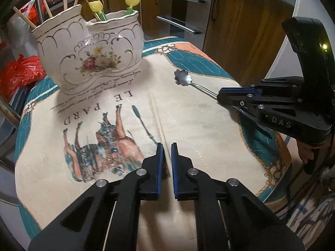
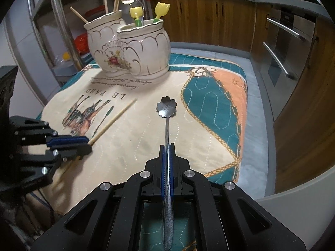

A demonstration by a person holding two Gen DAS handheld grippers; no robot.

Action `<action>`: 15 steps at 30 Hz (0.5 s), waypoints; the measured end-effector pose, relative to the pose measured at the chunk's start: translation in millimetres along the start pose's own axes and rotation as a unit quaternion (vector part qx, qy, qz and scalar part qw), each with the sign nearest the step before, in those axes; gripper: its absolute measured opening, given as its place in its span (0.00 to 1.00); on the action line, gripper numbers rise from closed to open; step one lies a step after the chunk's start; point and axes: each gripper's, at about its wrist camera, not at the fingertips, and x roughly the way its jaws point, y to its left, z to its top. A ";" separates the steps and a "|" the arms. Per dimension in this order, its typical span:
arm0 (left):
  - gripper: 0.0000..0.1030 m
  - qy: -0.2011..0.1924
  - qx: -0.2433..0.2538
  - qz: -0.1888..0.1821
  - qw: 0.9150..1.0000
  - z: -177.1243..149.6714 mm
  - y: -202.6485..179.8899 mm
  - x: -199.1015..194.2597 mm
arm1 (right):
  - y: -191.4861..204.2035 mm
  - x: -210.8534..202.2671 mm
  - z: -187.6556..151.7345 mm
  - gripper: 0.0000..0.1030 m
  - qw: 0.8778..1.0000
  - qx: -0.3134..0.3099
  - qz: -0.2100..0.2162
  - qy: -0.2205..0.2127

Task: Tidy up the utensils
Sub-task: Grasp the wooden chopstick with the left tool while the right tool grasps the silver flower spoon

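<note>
A white two-compartment ceramic holder [image 1: 88, 50] [image 2: 129, 48] stands at the far side of the cloth, with chopsticks and forks in one side and two yellow tulip-topped utensils [image 1: 132, 0] in the other. My right gripper [image 2: 167, 146] [image 1: 219, 96] is shut on the handle of a flower-shaped metal spoon [image 2: 166, 106] [image 1: 183, 77], which lies low over the cloth. My left gripper [image 1: 167, 146] [image 2: 88, 143] has its jaws nearly shut around a wooden chopstick [image 2: 114, 119] [image 1: 159, 123] lying on the cloth.
The printed cloth [image 1: 199, 113] covers a small table. Wooden cabinets and an oven with metal handles [image 2: 282, 41] stand behind and to the right. A metal rack post [image 2: 60, 21] and red plastic bags [image 1: 18, 73] are at the left.
</note>
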 end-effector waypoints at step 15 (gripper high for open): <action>0.06 0.023 0.026 0.012 0.999 -9.4 32.3 -9.8 | 4.0 8.4 10.5 0.14 1.000 -0.015 0.001 0.025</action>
